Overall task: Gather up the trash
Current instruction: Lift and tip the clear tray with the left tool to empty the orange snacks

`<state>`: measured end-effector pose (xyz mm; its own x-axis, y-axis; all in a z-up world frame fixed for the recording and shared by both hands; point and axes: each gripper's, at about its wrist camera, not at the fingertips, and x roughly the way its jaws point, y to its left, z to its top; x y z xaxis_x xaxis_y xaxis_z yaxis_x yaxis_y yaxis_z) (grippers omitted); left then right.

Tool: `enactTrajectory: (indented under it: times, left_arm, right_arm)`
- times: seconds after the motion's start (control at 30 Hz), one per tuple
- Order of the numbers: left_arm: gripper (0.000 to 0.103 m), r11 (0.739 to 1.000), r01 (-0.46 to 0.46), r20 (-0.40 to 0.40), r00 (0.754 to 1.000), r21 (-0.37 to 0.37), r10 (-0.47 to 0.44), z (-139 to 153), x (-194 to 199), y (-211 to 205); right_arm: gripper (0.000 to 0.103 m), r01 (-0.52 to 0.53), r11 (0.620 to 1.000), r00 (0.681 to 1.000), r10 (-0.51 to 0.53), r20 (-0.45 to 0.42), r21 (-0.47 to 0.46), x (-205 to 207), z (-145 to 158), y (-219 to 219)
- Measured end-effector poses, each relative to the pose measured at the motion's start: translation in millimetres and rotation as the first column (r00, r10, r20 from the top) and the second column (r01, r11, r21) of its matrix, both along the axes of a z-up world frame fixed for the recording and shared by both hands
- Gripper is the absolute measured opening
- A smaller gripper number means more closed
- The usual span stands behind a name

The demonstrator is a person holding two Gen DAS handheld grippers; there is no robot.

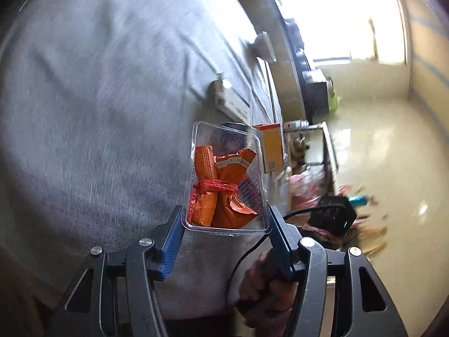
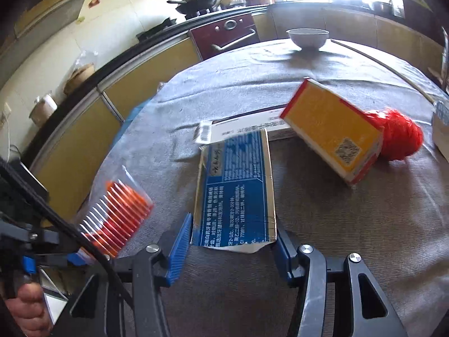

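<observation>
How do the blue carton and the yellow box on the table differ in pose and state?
The blue carton is flattened, torn at its near end and lies between the right tool's pads; the yellow box keeps its full shape and is not gripped. The carton lies flat on the grey cloth; the box is tilted, one end raised. Both are printed cardboard packaging.

Clear plastic tray holds orange wrappers tied in red mesh. Blue box with white print. Yellow box, red edges. Red mesh ball. Grey desk cloth. White bowl.
</observation>
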<state>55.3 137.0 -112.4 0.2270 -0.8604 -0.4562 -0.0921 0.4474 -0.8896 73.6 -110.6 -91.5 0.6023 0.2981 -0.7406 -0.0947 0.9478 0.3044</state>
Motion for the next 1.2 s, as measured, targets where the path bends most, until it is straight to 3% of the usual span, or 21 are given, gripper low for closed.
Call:
enactTrajectory:
  times: [0.17, 0.3, 0.43, 0.5, 0.67, 0.8, 0.87, 0.93, 1.07, 1.2]
  left_arm:
    - [0.06, 0.976, -0.061, -0.121, 0.992, -0.211, 0.036, -18, 0, -3]
    - [0.06, 0.945, -0.084, -0.148, 0.988, -0.316, 0.038, -20, -1, -9]
    - [0.06, 0.869, -0.114, -0.169, 0.985, -0.482, 0.035, -19, -8, -20]
    - [0.06, 0.808, -0.13, -0.183, 0.983, -0.575, 0.028, -18, -12, -30]
    - [0.06, 0.699, -0.109, -0.171, 0.985, -0.707, -0.019, -8, -12, -56]
    - [0.06, 0.659, -0.053, -0.143, 0.986, -0.75, -0.083, 2, -13, -80]
    - [0.06, 0.653, -0.026, -0.131, 0.985, -0.757, -0.113, 8, -14, -93]
    - [0.06, 0.664, 0.007, -0.108, 0.985, -0.747, -0.132, 13, -12, -103]
    - [0.057, 0.716, 0.054, -0.08, 0.985, -0.696, -0.152, 21, -4, -119]
    - [0.057, 0.793, 0.088, -0.079, 0.982, -0.603, -0.169, 18, 12, -131]
  right_arm:
    - [0.055, 0.054, 0.997, 0.999, -0.054, -0.008, 0.05, -4, 2, -32]
    - [0.055, 0.053, 0.995, 0.998, -0.055, 0.017, 0.088, -16, 9, -45]
    - [0.055, 0.053, 0.995, 0.997, -0.058, 0.053, 0.089, -30, 19, -54]
    - [0.055, 0.065, 0.995, 0.995, -0.071, 0.075, 0.078, -37, 24, -58]
    - [0.055, 0.099, 0.995, 0.987, -0.102, 0.127, 0.03, -57, 39, -76]
    - [0.055, 0.125, 0.992, 0.979, -0.123, 0.165, 0.0, -73, 49, -87]
    - [0.055, 0.144, 0.989, 0.973, -0.14, 0.186, -0.008, -80, 56, -93]
    - [0.055, 0.157, 0.988, 0.968, -0.152, 0.2, -0.007, -86, 61, -100]
    - [0.055, 0.19, 0.982, 0.961, -0.188, 0.202, 0.007, -95, 64, -116]
    - [0.055, 0.211, 0.977, 0.961, -0.214, 0.172, 0.04, -101, 54, -128]
